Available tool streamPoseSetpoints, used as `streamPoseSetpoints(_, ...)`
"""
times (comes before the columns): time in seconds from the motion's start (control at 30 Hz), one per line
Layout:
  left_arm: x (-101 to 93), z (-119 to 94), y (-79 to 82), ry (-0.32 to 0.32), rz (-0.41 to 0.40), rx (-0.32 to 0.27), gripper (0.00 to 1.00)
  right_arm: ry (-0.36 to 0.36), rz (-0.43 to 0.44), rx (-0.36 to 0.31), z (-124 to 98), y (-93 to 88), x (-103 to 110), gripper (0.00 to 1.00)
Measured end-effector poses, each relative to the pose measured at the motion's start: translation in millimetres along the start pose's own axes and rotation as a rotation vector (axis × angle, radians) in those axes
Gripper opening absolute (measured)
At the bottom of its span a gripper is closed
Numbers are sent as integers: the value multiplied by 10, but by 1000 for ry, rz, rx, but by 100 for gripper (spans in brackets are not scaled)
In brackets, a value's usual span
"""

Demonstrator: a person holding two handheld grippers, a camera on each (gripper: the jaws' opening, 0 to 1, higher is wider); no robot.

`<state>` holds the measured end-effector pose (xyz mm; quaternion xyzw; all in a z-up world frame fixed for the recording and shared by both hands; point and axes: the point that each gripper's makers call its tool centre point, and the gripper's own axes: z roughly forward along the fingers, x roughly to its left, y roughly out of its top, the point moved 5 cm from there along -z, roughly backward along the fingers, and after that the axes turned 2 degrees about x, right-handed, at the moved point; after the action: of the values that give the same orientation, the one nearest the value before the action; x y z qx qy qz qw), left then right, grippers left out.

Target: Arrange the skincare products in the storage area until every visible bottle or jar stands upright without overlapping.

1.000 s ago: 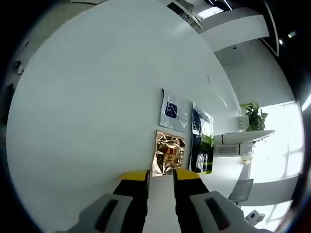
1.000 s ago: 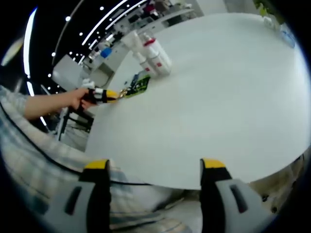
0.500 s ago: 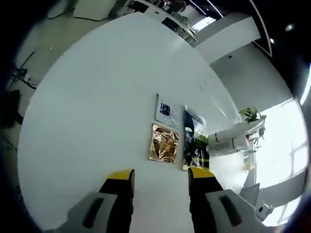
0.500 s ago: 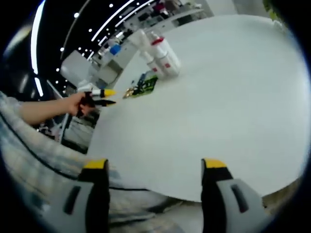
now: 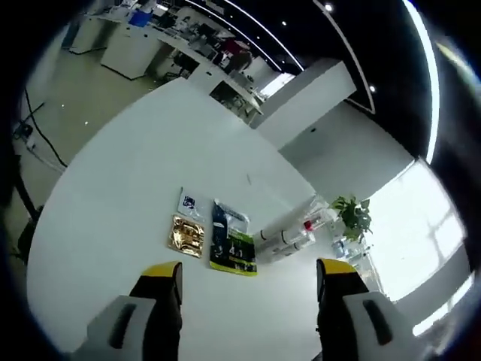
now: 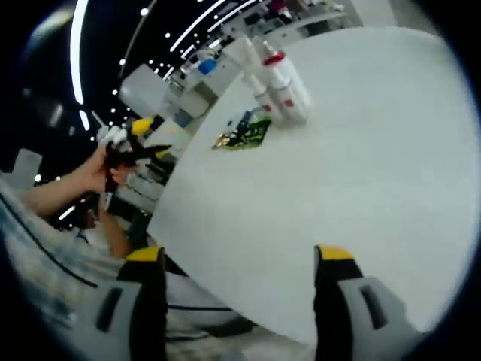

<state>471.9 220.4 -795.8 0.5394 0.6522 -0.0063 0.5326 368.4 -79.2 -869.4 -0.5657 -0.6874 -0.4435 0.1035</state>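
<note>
- Left gripper (image 5: 244, 274): jaws wide apart, empty, above white table (image 5: 113, 218).
- Right gripper (image 6: 240, 259): wide apart, empty.
- Sachets (image 5: 214, 241) flat; bottles (image 5: 289, 233) lying beside them.
- Label print too small to read.
</note>
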Motion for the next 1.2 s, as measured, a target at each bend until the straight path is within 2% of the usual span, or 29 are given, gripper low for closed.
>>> streamPoseSetpoints(0.07, -191, -84, -26, -30, 19, -28, 83, 18, 5, -73, -1, 211, 16, 81)
streamPoseSetpoints(0.2, -427, -183, -114, -71, 79, -21, 85, 15, -42, -152, 2, 517, 100, 84)
streamPoseSetpoints(0.27, -551, -222, -133, -93, 133, -30, 90, 26, -72, -237, -1, 702, 214, 91)
streamPoseSetpoints(0.33, -581, -254, -151, -77, 213, -12, 92, 36, -82, -268, -2, 763, 292, 99)
streamPoseSetpoints(0.4, -592, -271, -162, -68, 263, -1, 91, 52, -117, -270, -4, 792, 359, 99)
streamPoseSetpoints(0.43, -613, -287, -167, -72, 304, 3, 92, 62, -150, -265, -12, 802, 430, 99)
streamPoseSetpoints(0.5, -689, -333, -181, -89, 337, 4, 92, 53, -225, -270, -45, 834, 547, 99)
streamPoseSetpoints(0.6, -760, -431, -182, -106, 380, -6, 93, 46, -253, -275, -105, 879, 699, 99)
streamPoseSetpoints(0.67, -788, -508, -186, -116, 420, -25, 94, 56, -289, -313, -165, 929, 831, 99)
streamPoseSetpoints(0.73, -792, -596, -192, -116, 451, -45, 94, 59, -308, -322, -196, 931, 937, 99)
streamPoseSetpoints(0.83, -792, -726, -217, -116, 473, -83, 96, 45, -381, -323, -213, 893, 1058, 99)
streamPoseSetpoints(0.9, -794, -794, -235, -114, 492, -102, 96, 52, -390, -329, -231, 855, 1141, 99)
streamPoseSetpoints(1.0, -757, -900, -282, -107, 538, -111, 97, 99, -316, -379, -281, 901, 1235, 99)
streamPoseSetpoints(1.13, -748, -1000, -284, -99, 565, -116, 98, 68, -330, -416, -361, 989, 1274, 99)
streamPoseSetpoints(1.2, -816, -1069, -247, -115, 592, -157, 99, 66, -341, -435, -412, 1013, 1306, 99)
